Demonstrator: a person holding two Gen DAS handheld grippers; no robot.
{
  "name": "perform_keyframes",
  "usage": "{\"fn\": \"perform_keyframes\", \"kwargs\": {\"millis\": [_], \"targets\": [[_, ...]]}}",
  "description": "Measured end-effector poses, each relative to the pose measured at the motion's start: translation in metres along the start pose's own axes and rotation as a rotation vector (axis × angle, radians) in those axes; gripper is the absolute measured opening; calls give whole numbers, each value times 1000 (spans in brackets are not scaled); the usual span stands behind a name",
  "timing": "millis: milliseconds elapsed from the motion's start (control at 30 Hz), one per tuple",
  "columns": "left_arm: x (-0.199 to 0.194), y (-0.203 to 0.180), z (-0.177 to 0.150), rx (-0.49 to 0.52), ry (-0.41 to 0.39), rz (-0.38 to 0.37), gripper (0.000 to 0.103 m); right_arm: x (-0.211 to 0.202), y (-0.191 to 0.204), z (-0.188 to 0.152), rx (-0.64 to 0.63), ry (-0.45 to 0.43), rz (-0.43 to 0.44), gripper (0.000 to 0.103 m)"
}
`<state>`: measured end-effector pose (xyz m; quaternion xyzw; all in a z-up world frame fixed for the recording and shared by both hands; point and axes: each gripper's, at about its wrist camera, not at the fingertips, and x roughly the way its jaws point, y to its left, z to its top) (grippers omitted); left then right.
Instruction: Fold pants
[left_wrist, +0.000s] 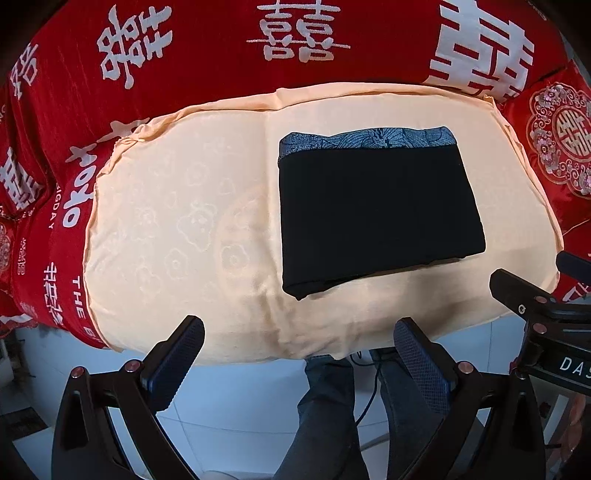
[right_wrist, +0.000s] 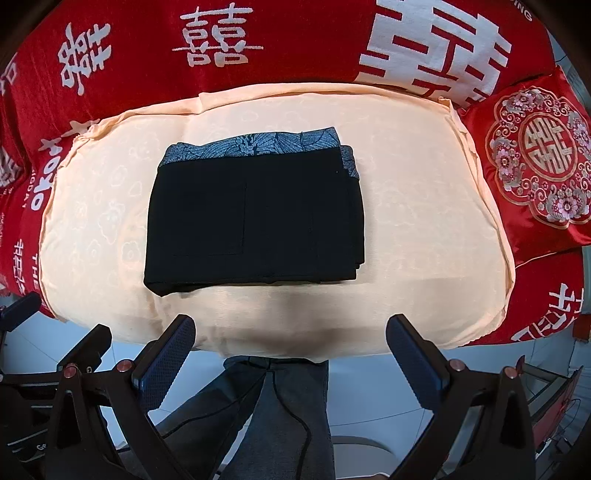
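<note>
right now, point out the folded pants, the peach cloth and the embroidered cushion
folded black pants (right_wrist: 255, 221), right wrist view, middle of the top panel
peach cloth (right_wrist: 424, 229), right wrist view, bare part
embroidered red cushion (right_wrist: 541, 155), right wrist view, centre medallion

A peach cloth (right_wrist: 424, 206) covers the near part of a bed. Behind it spreads a red blanket (right_wrist: 295, 40) with white characters. Right of the cloth lies a red embroidered cushion (right_wrist: 535, 166). Below the cloth's near edge shows a pale tiled floor (right_wrist: 369, 406).
</note>
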<state>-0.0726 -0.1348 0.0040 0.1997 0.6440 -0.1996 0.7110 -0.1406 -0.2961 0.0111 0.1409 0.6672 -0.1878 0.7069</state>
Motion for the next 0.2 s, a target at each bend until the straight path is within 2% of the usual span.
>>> {"fn": "perform_keyframes", "kwargs": {"millis": [200], "targets": [[-3,-2,0,13,-12,-5,103,0,1,0,0,0,-2,103]]}}
